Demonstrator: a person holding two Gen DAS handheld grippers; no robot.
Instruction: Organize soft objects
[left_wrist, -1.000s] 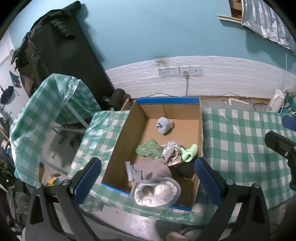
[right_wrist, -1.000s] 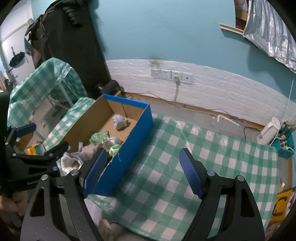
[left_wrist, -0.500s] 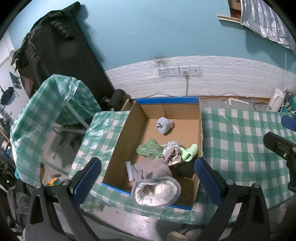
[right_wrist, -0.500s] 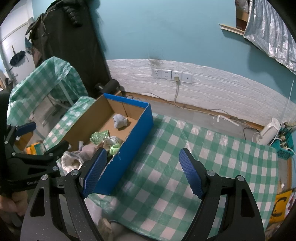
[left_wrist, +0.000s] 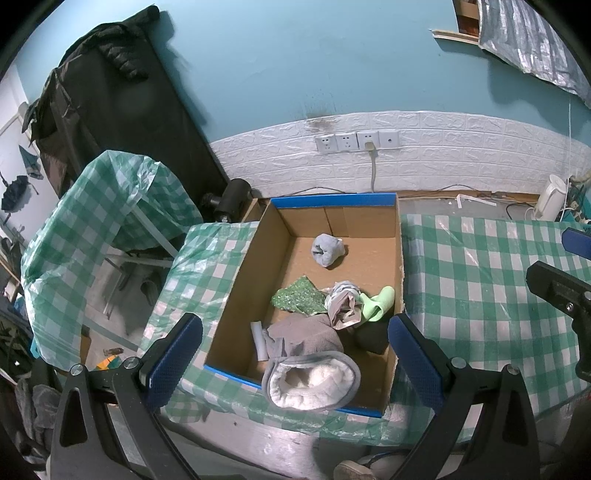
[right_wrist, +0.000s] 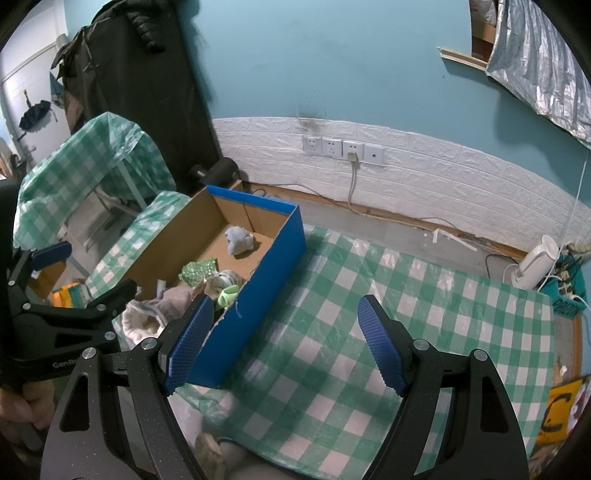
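Observation:
A blue-sided cardboard box (left_wrist: 398, 258) sits on the green checked table (left_wrist: 480, 288); its blue wall also shows in the right wrist view (right_wrist: 266, 295). Inside lie a grey fleece-lined slipper (left_wrist: 310, 373), a rolled grey sock (left_wrist: 327, 249), a green sparkly cloth (left_wrist: 299, 297), a striped bundle (left_wrist: 343, 302) and a light green piece (left_wrist: 378, 302). My left gripper (left_wrist: 295, 362) hangs open and empty above the box's near end. My right gripper (right_wrist: 284, 343) is open and empty above the tablecloth, right of the box.
A second checked-cloth-covered stand (left_wrist: 92, 229) is at the left, with a dark garment rack (left_wrist: 110, 110) behind it. A white kettle (right_wrist: 535, 262) and a teal basket (right_wrist: 569, 295) sit at the table's far right. Wall sockets with a cable (left_wrist: 358, 142) are behind.
Almost nothing has changed. Both grippers stay open and nearly still, and the items in the box have not moved.

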